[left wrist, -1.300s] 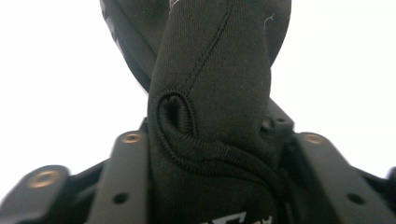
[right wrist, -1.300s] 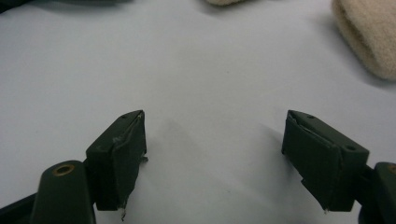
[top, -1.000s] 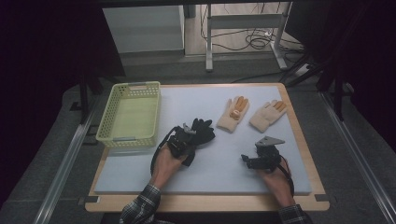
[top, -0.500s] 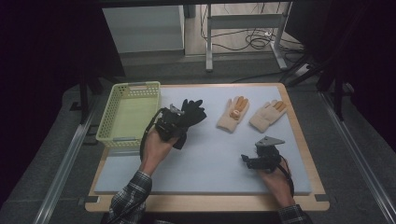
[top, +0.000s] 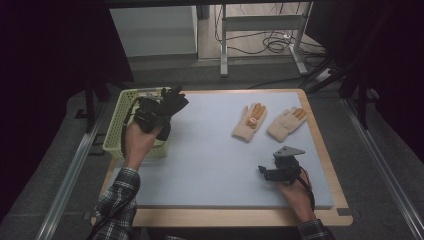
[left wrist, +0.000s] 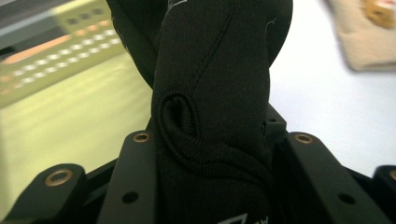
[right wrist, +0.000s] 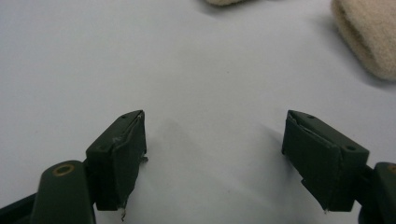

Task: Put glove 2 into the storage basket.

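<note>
We work at a wooden table [top: 320, 220] whose top is covered almost edge to edge by a pale blue-grey mat [top: 210, 150]; a narrow strip of bare wood shows along the near edge and the right side. On the mat, toward the far right, we find two beige knitted gloves with orange fingertips: the left beige glove [top: 248, 124] and the right beige glove [top: 285, 123], just beside each other and angled alike. At the left edge of the table we see a light green perforated basket [top: 116, 131].
</note>
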The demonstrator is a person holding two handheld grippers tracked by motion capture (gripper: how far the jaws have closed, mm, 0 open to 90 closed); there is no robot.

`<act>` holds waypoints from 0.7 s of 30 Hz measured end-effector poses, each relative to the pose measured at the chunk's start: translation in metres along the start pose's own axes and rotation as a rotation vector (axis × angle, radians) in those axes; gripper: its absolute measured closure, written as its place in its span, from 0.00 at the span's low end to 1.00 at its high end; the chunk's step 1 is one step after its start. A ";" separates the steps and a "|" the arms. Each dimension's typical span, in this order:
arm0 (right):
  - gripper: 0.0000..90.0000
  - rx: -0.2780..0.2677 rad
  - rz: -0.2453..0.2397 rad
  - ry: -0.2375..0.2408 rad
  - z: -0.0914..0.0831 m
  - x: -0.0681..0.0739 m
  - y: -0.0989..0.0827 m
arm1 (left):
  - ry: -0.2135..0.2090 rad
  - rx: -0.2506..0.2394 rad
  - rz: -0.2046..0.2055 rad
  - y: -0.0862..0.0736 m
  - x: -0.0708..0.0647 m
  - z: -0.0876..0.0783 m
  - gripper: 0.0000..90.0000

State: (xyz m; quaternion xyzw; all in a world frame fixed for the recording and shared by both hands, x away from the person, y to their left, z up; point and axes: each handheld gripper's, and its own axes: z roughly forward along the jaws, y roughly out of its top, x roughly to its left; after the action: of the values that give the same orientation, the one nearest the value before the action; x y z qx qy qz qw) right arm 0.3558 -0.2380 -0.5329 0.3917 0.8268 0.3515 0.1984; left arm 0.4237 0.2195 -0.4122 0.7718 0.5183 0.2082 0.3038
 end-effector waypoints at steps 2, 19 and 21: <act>0.24 0.000 0.000 0.000 0.000 0.000 0.000 | 0.018 0.001 -0.017 -0.001 0.013 0.000 0.69; 0.24 -0.001 0.000 0.000 0.000 0.000 0.000 | 0.164 0.079 -0.161 -0.028 0.094 0.040 0.68; 0.24 -0.001 0.000 0.000 0.000 0.000 0.000 | 0.185 0.114 -0.159 -0.031 0.100 0.046 0.68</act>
State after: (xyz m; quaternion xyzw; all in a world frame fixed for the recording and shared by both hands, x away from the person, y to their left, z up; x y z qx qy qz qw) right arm 0.3558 -0.2380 -0.5330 0.3917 0.8266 0.3519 0.1986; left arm 0.4695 0.3089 -0.4665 0.7218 0.6146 0.2240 0.2262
